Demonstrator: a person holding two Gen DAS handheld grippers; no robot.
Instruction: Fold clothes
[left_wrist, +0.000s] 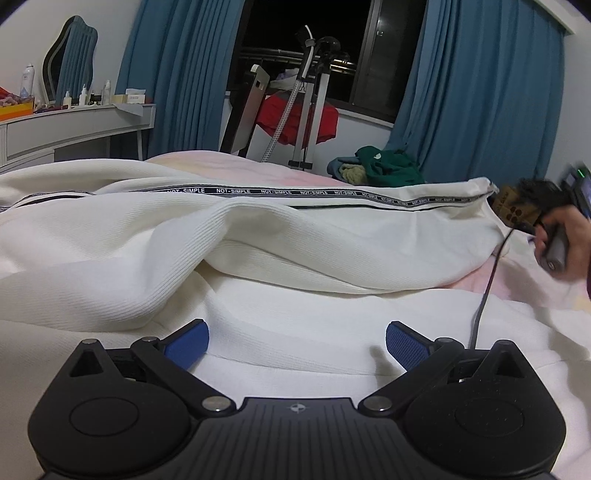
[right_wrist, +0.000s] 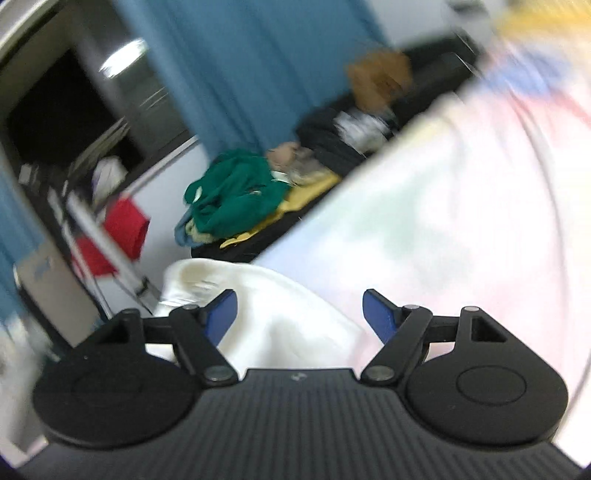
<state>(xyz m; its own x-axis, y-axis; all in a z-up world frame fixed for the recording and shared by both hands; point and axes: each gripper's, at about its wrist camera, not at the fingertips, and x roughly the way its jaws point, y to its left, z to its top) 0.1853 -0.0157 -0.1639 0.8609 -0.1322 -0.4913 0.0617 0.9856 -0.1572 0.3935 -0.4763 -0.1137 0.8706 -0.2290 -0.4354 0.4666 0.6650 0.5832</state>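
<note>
A white ribbed garment (left_wrist: 258, 236) with a black lettered stripe lies rumpled across the bed. My left gripper (left_wrist: 297, 343) hovers low over its near fold, open, blue pads wide apart and nothing pinched. In the left wrist view a hand holds the right gripper (left_wrist: 546, 218) at the garment's far right corner. The right wrist view is blurred and tilted: my right gripper (right_wrist: 299, 314) is open, and a corner of the white garment (right_wrist: 280, 314) lies under and between its fingers without being pinched.
A pale pink bedsheet (right_wrist: 461, 221) covers the bed. A pile of green and yellow clothes (left_wrist: 384, 168) sits beyond the bed's far edge. Blue curtains (left_wrist: 480, 92), a drying rack with a red cloth (left_wrist: 295, 118) and a dressing table (left_wrist: 74, 122) stand behind.
</note>
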